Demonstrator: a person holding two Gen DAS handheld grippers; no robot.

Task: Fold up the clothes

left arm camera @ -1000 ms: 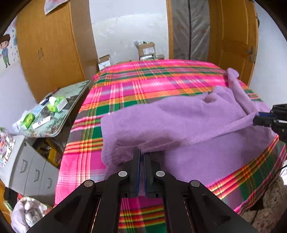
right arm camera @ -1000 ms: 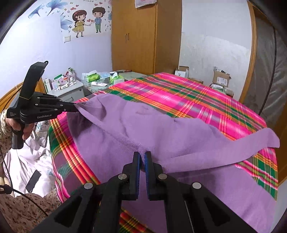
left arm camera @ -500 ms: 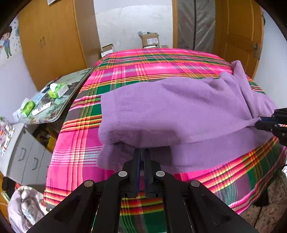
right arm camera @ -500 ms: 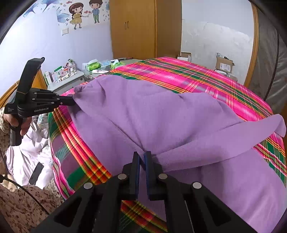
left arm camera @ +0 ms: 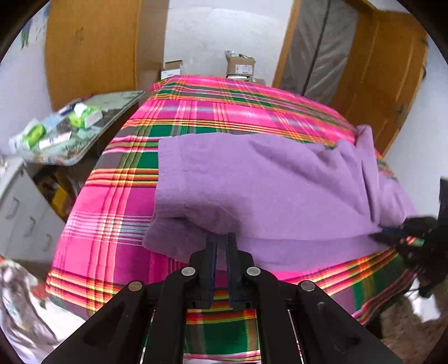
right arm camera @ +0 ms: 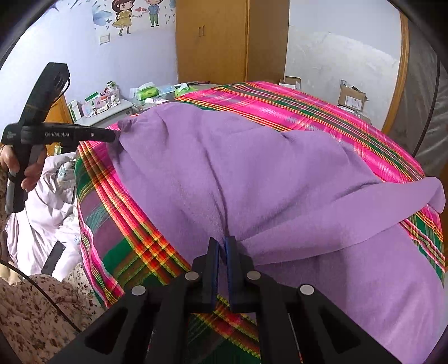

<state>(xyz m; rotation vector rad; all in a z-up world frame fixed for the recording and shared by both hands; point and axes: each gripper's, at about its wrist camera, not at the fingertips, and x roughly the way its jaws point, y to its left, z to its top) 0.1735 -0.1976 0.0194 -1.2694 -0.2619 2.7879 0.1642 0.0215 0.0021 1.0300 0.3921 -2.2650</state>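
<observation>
Bedroom with orange-brown wooden wardrobe (right arm camera: pixel 224 39) and pale walls; the work surface is a bed covered by a pink, green and orange plaid bedspread (left arm camera: pixel 196 112).

Purple fleece garment (left arm camera: pixel 266 190) lies across the near half of the bed, its upper layer doubled over the lower one. Near edge runs close along the near edge of the bed. One sleeve-like flap (right arm camera: pixel 420 193) points toward the right edge of the bed in the right wrist view.

Left gripper (left arm camera: pixel 221 238): black fingers pressed together, pinching a fold of the purple fabric at the garment's near left corner, close to the near edge of the bed. The same tool shows in the right wrist view (right arm camera: pixel 110 137), held by a hand (right arm camera: pixel 28 173) at the bed's left side, tip buried in bunched cloth.

Right gripper (right arm camera: pixel 221 243): fingers pressed together on a gathered pleat of the fabric near the near edge of the bed. In the left wrist view its tip (left arm camera: pixel 389 235) meets the garment's right end; image blurred there.

Beside the bed on the left: grey-patterned tray-like tabletop (left arm camera: pixel 112 112) carrying small green and white packets (left arm camera: pixel 84 117). Cardboard boxes (left arm camera: pixel 240 65) stand beyond the far edge of the bed. Cartoon wall sticker (right arm camera: pixel 134 14) above the white cabinet.
</observation>
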